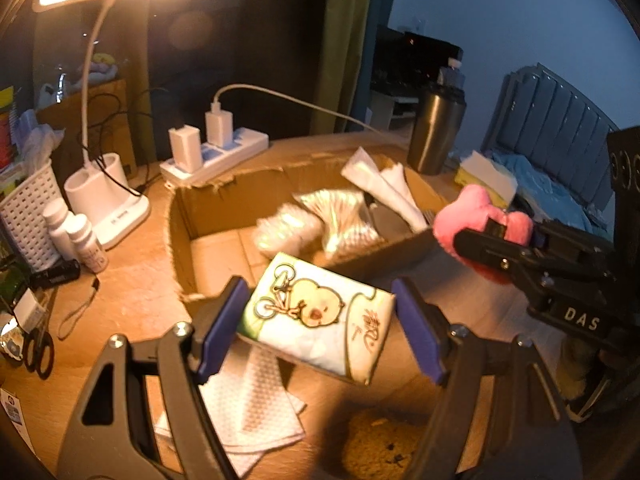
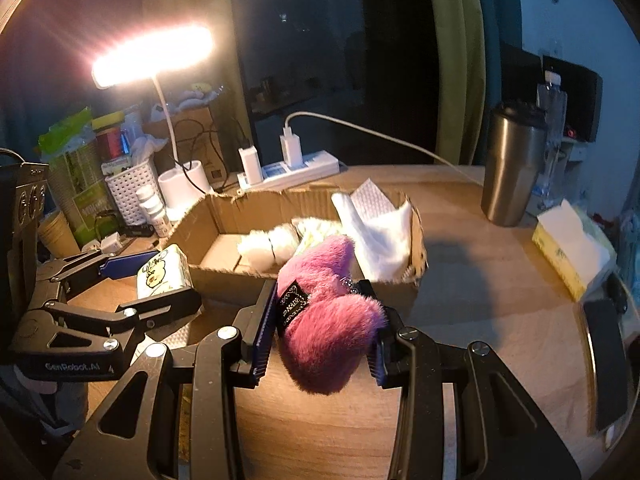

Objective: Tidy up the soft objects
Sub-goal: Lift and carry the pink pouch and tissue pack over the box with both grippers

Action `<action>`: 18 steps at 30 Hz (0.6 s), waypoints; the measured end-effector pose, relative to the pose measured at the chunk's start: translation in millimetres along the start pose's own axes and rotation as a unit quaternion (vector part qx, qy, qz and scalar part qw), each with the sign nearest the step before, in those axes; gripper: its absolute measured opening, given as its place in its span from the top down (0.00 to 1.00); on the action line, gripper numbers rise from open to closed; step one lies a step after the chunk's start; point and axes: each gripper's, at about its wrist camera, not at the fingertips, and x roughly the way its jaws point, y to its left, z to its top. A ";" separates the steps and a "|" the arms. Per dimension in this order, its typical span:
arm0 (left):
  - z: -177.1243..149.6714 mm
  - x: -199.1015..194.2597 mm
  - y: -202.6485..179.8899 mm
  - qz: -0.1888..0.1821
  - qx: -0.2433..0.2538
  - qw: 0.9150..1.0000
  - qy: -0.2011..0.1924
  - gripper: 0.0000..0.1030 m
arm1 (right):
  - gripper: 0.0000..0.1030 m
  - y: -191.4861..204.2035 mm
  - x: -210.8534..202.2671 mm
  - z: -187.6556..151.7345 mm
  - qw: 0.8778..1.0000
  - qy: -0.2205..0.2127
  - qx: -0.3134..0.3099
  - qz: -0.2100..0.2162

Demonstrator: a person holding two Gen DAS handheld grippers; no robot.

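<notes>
My left gripper is shut on a tissue pack printed with a yellow chick, held above the table just in front of the cardboard box. The same pack shows between the left fingers in the right wrist view. My right gripper is shut on a pink plush toy with a black label, near the box's front wall. The plush also appears at the right of the left wrist view. Inside the box lie cotton pads, a shiny packet and white cloths.
White paper towels and a brownish plush lie on the table under the left gripper. A lit desk lamp, power strip, white basket, small bottles, scissors, a steel tumbler and a tissue box surround the cardboard box.
</notes>
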 end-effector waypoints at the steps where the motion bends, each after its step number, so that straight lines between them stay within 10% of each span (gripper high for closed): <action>1: 1.3 -1.2 2.3 0.002 -0.002 1.000 -0.004 0.27 | 0.60 1.5 -0.2 1.6 1.000 -0.001 -0.002 0.000; 18: 17.5 -2.0 42.7 0.035 -0.050 0.996 -0.057 0.27 | 0.60 29.6 17.9 30.4 0.998 0.004 -0.053 0.015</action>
